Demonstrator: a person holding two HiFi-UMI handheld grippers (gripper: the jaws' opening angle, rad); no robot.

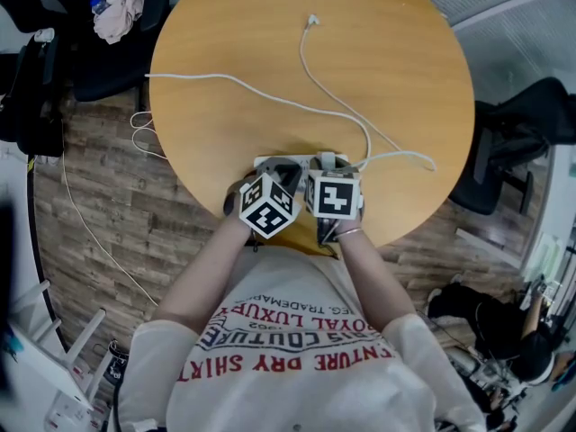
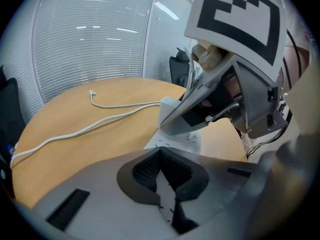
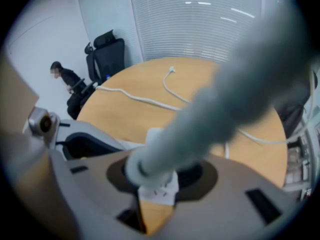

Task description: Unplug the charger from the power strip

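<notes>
wooden round table [image 1: 225,25], count 1, carries 1 white power strip [image 1: 263,162] at its near edge. 2 hand-held grippers sit side by side over the strip, each with 1 marker cube: left cube [image 1: 267,207], right cube [image 1: 334,197]. left hand-held gripper [image 1: 281,171]: in its own view [image 2: 162,176] the jaws are drawn narrow onto the power strip [image 2: 177,140], with the strip's white face and slot marks showing in the slit between the dark pads. right hand-held gripper [image 1: 326,165]: in its own view [image 3: 157,176] the jaws are closed on 1 charger [image 3: 145,166], a white rounded body between the two pads. the power strip [image 3: 159,190] lies directly under it; whether the charger is seated in the socket cannot be told. 2 white cables lie on the table: long cable [image 1: 234,81] runs from the left rim toward the strip; second cable [image 1: 306,61] has a loose connector at the far side.
</notes>
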